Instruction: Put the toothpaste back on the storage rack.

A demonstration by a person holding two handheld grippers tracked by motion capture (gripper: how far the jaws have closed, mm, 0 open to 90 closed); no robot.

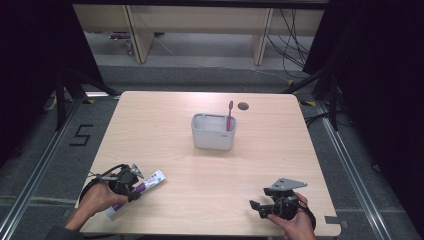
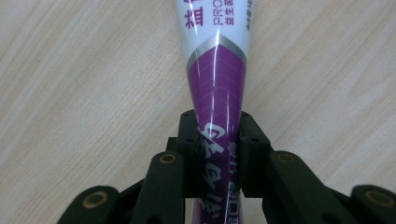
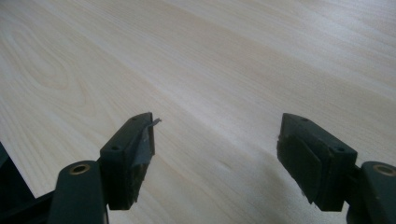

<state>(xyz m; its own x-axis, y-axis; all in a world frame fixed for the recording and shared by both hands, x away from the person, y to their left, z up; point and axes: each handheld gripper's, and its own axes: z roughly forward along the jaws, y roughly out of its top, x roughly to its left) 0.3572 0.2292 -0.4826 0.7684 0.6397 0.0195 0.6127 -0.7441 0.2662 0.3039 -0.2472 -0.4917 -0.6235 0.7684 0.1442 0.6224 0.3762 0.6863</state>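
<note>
**Left jaws close on the toothpaste tube**

While the table (image 1: 210, 165) spreads pale and wide in the high view, with a grey holder (image 1: 213, 131) and a pink toothbrush (image 1: 229, 116) near its middle, the left gripper view adds the tube's purple print. The toothpaste tube (image 1: 142, 188) lies flat at the near left corner, its long axis slanting up to the right. Left gripper (image 2: 217, 144) reaches over it, pads pressing its purple end. Right gripper (image 3: 215, 154) hovers low at the near right, jaws wide and empty.
</note>
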